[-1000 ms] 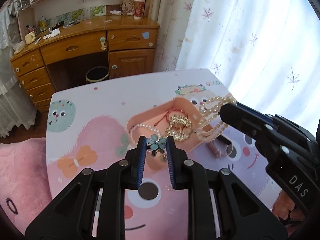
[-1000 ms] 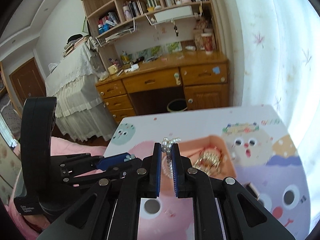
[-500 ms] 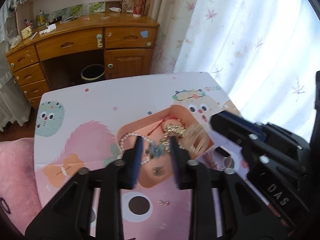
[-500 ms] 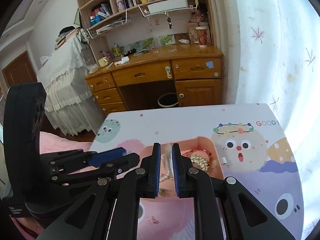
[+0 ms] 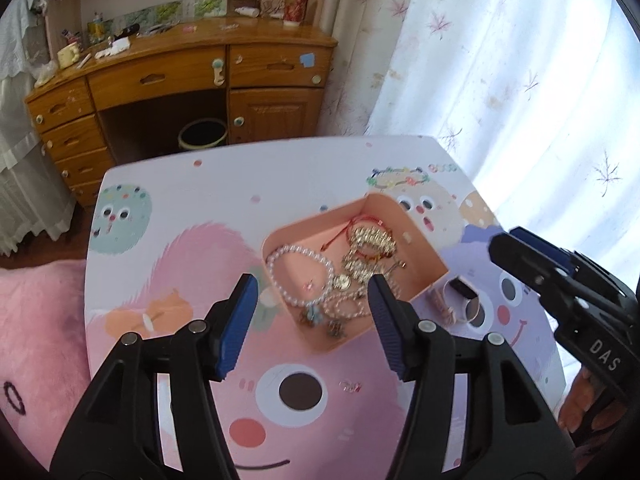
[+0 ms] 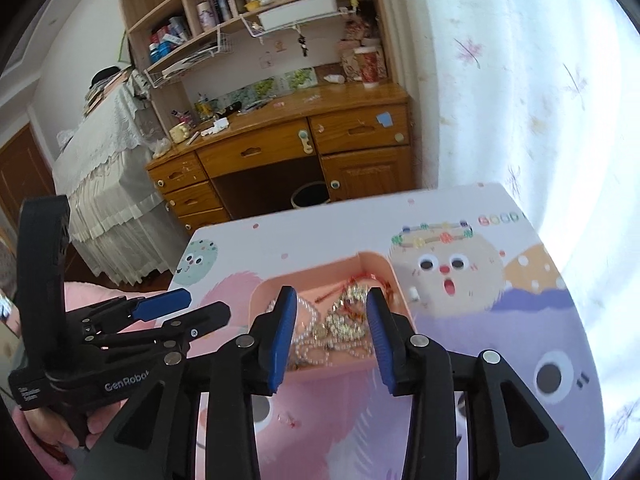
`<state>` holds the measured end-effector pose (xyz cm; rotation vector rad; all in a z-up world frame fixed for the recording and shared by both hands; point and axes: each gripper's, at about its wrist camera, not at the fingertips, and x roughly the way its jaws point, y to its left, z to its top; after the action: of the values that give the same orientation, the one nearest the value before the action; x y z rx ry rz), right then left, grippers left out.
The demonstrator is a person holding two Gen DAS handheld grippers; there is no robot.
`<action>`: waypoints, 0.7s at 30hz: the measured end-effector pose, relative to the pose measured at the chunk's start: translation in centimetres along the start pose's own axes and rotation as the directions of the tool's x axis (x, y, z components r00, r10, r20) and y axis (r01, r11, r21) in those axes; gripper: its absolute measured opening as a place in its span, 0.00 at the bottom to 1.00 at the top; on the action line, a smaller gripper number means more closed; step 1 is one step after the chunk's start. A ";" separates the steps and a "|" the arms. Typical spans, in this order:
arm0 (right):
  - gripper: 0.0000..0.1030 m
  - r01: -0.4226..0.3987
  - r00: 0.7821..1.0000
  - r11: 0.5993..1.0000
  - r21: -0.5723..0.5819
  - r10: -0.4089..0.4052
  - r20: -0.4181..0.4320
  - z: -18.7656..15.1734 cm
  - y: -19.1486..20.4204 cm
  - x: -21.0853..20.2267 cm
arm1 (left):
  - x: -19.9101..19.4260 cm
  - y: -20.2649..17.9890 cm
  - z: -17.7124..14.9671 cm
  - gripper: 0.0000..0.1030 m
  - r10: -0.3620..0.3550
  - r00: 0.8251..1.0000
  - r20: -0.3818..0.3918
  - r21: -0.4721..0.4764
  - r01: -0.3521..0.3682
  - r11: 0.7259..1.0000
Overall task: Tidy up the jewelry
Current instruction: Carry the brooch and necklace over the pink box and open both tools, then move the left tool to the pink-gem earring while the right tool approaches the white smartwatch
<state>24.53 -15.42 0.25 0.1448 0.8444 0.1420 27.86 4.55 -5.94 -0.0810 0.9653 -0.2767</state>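
Both pieces dropped into the tray (image 5: pixel 416 236); left tool (image 5: pixel 310 320) and right tool (image 6: pixel 330 334) are opening, empty; dipping lower risks snagging the pearl bracelet (image 5: pixel 300 276)

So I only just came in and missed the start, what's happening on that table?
A person is sorting jewelry with a handheld gripper in each hand. The left gripper and right gripper both hang over the pink tray, jaws opening, nothing between them. A pearl bracelet, gold chains and a flower clip lie in the tray. A ring sits on the table beside it.
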 end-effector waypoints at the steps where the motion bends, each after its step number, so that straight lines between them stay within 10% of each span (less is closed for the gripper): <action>1: 0.43 0.012 1.000 1.000 0.004 -0.011 -0.023 -0.6 -0.3 0.1 | 0.1 0.1 -0.5 0.53 -0.004 1.000 -0.012 -0.008 0.004 1.000; 9: 0.74 0.079 0.991 0.995 0.065 -0.072 -0.111 -3.3 -3.8 0.0 | 1.1 0.5 -4.2 0.53 0.064 0.993 -0.097 -0.030 -0.067 0.997; 21: 0.82 0.096 0.980 0.994 0.059 -0.083 -0.183 -2.5 -9.8 0.4 | 2.3 -1.9 -7.8 0.53 0.128 0.974 -0.187 -0.115 -0.151 0.982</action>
<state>23.53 -24.76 -3.47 0.1589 1.0355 0.0421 22.35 2.53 -11.89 -0.1062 1.1622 -0.0920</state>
